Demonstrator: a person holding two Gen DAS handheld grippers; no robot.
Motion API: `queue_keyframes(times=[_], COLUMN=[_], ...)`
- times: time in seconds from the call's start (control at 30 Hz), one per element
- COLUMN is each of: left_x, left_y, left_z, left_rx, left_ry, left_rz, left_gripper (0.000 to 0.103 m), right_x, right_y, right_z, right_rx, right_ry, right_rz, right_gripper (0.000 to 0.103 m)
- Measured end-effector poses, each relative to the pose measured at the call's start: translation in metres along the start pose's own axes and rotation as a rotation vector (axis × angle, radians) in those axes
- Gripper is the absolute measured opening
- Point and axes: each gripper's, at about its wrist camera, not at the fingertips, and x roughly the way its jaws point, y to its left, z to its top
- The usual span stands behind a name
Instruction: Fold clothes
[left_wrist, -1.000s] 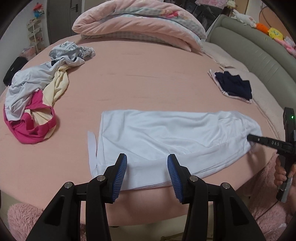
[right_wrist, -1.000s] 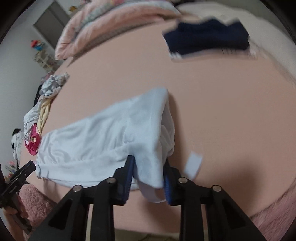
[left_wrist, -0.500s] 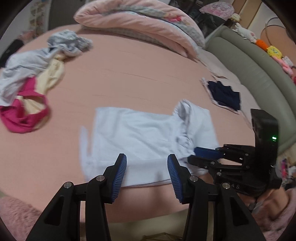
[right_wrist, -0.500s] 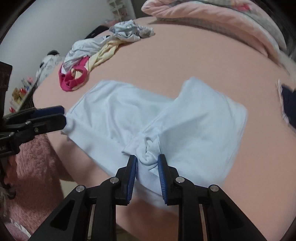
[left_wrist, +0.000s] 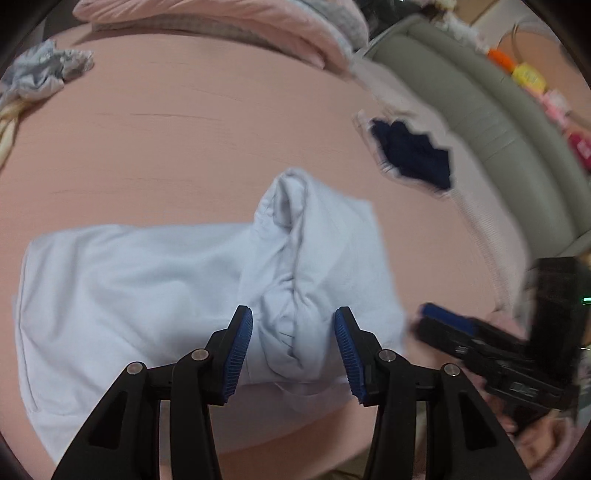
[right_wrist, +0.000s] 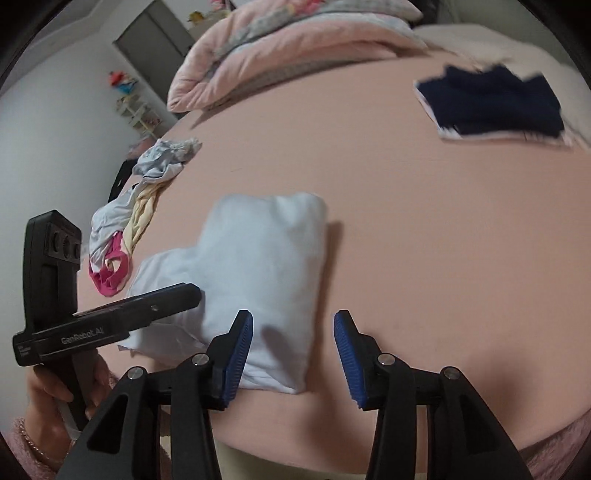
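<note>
While white garment (right_wrist: 258, 266) lies folded on pink bed (right_wrist: 424, 229), right gripper (right_wrist: 293, 354) opening, empty

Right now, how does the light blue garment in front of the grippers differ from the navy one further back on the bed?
The light blue garment is pale and only part folded, one end doubled over and the rest spread flat; the navy garment is dark and already a compact folded bundle. The light blue one lies near the bed's front edge, the navy one further back. Both lie on the pink sheet.
</note>
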Motion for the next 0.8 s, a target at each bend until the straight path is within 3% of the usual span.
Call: queue_keyframes(times=[0.13, 0.37, 0.4, 0.47, 0.6, 0.73, 0.8], left_x=[0.002, 0.007, 0.006, 0.007, 0.009, 0.017, 0.017], left_y=[-0.003, -0.003, -0.003, -0.004, -0.013, -0.013, -0.014], left_z=[-0.002, -0.006, -0.006, -0.004, -0.004, 0.002, 0.003], left_rx=[-0.023, -0.049, -0.058, -0.072, -0.063, -0.107, -0.094], left_ry=[-0.019, -0.019, -0.024, -0.028, -0.025, -0.003, -0.002], left_rz=[0.054, -0.014, -0.041, -0.097, -0.129, -0.132, -0.159], left_gripper=[0.055, 0.056, 0.055, 0.037, 0.034, 0.049, 0.047], right_x=[0.003, 0.011, 0.011, 0.012, 0.009, 0.006, 0.007], right_y=[-0.002, -0.008, -0.01, -0.012, -0.021, -0.03, -0.032], right_z=[-0.003, -0.006, -0.007, -0.007, -0.006, -0.005, -0.006], right_rx=[-0.028, -0.035, -0.028, -0.019, 0.001, 0.04, 0.042], right_ry=[0.01, 0.039, 0.044, 0.047, 0.036, 0.028, 0.032], right_rz=[-0.019, -0.017, -0.015, -0.021, -0.043, -0.047, -0.056], right_gripper=[0.045, 0.045, 0.045, 0.045, 0.045, 0.045, 0.045])
